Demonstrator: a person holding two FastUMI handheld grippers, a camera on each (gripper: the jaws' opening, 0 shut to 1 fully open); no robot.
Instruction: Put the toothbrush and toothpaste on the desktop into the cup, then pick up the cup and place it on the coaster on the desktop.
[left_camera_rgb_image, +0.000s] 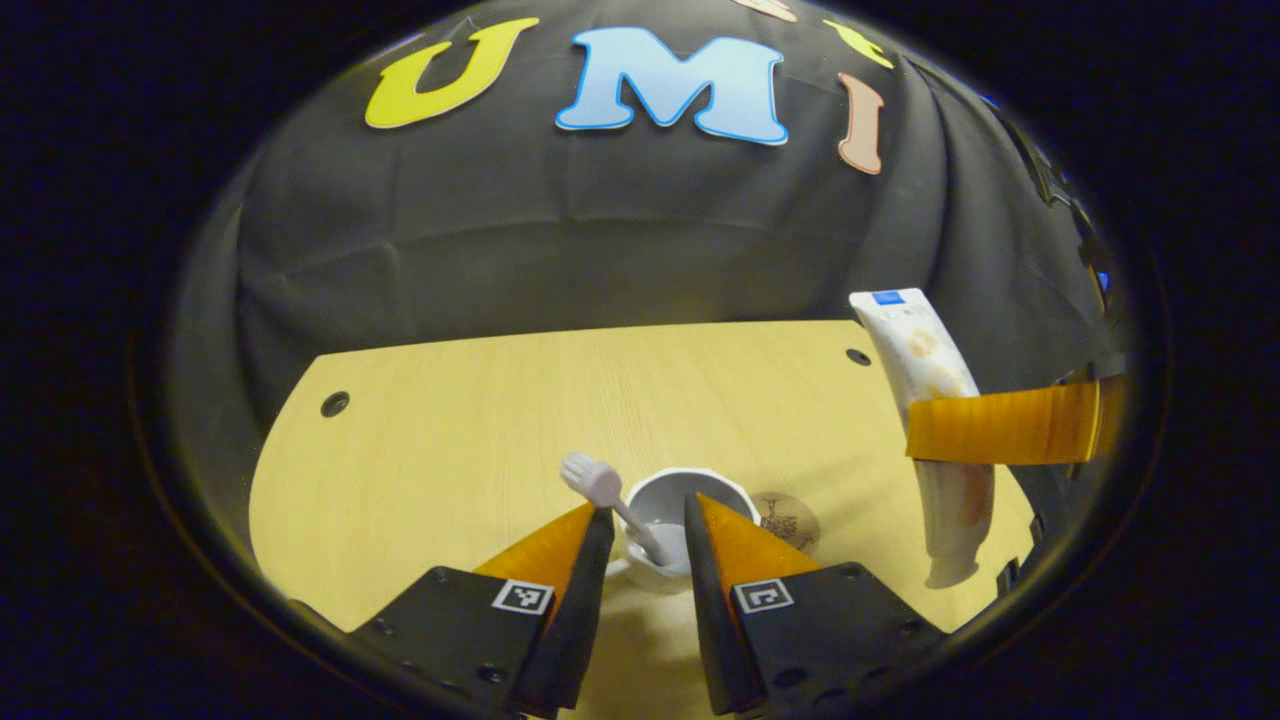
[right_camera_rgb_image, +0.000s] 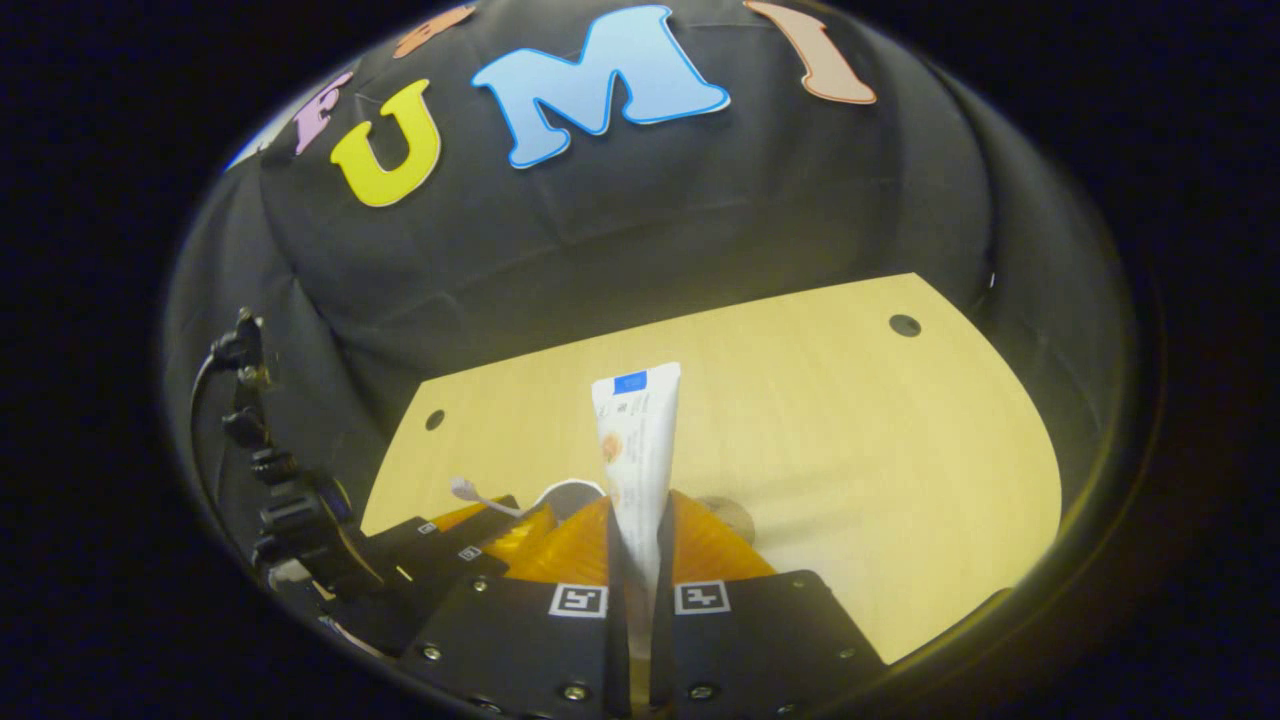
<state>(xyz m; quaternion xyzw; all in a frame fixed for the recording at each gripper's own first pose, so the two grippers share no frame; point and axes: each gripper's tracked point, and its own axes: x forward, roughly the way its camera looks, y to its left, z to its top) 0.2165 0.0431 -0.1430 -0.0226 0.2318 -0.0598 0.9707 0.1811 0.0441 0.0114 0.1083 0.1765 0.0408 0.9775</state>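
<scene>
The toothbrush leans in the white cup on the desktop, just beside the coaster, the left gripper spread apart over the cup, while the right gripper clamps the toothpaste upright above the desk.

Left gripper: jaws parted, tips apart, pointing down toward desktop's near edge, nothing clamped. Right gripper: jaws nearly together, both fingers pressing on toothpaste, held upright. From left gripper view, right gripper's orange finger sits off right, raised.
</scene>
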